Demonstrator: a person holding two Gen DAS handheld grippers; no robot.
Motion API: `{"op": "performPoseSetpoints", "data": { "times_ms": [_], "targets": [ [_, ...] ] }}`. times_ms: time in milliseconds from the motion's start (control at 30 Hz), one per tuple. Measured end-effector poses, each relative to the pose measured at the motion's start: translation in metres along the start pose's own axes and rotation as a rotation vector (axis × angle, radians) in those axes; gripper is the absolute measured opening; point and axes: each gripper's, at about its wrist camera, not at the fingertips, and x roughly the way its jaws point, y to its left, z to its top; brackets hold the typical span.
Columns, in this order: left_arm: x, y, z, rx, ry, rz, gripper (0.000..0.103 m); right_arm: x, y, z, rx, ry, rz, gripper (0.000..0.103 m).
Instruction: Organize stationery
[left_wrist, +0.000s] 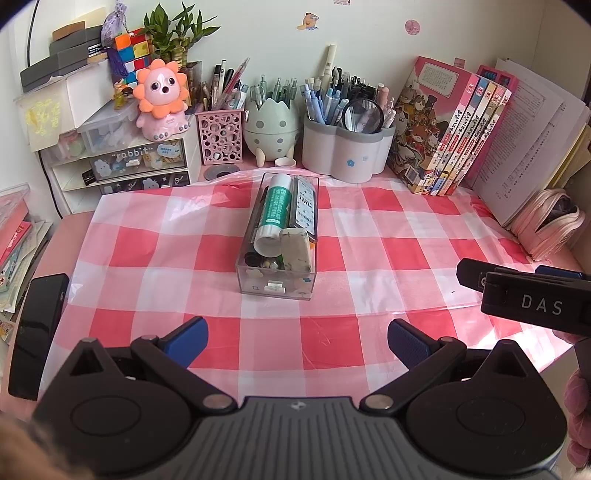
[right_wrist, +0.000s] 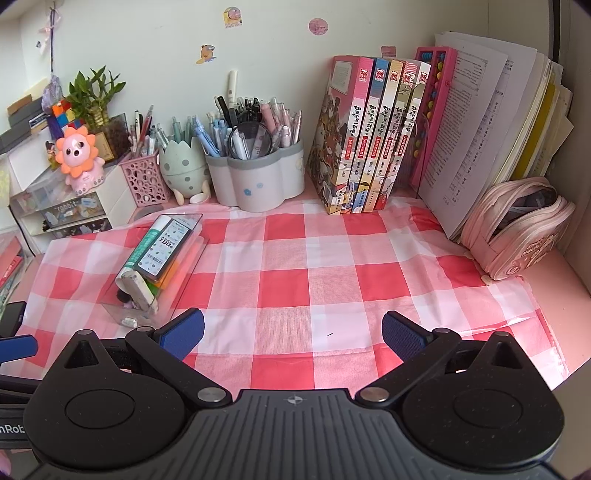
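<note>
A clear plastic box (left_wrist: 277, 284) stands on the red-and-white checked cloth (left_wrist: 369, 236), holding a green-and-white glue stick (left_wrist: 275, 210), a dark flat pack (left_wrist: 306, 206), a worn white eraser (left_wrist: 295, 251) and small items. The box also shows in the right wrist view (right_wrist: 125, 310), at left. My left gripper (left_wrist: 297, 343) is open and empty, a short way in front of the box. My right gripper (right_wrist: 291, 332) is open and empty over bare cloth, to the right of the box; its body shows in the left wrist view (left_wrist: 532, 299).
Along the back wall stand a pink mesh pen cup (left_wrist: 221, 136), an egg-shaped holder (left_wrist: 271, 129), a grey flower-shaped holder (left_wrist: 343, 147) and upright books (left_wrist: 447, 136). A small drawer unit (left_wrist: 129, 166) is at left, a pink pencil case (right_wrist: 517, 229) at right. A black phone (left_wrist: 37, 332) lies at left.
</note>
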Motion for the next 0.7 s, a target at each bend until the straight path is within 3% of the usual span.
{"op": "performPoseSetpoints", "data": {
  "times_ms": [700],
  "targets": [
    [-0.0002,0.0012,0.0047,-0.009,-0.009,-0.010,0.081,0.0018,0.0069,-0.0012,-0.004,0.004,0.000,0.098]
  ]
}}
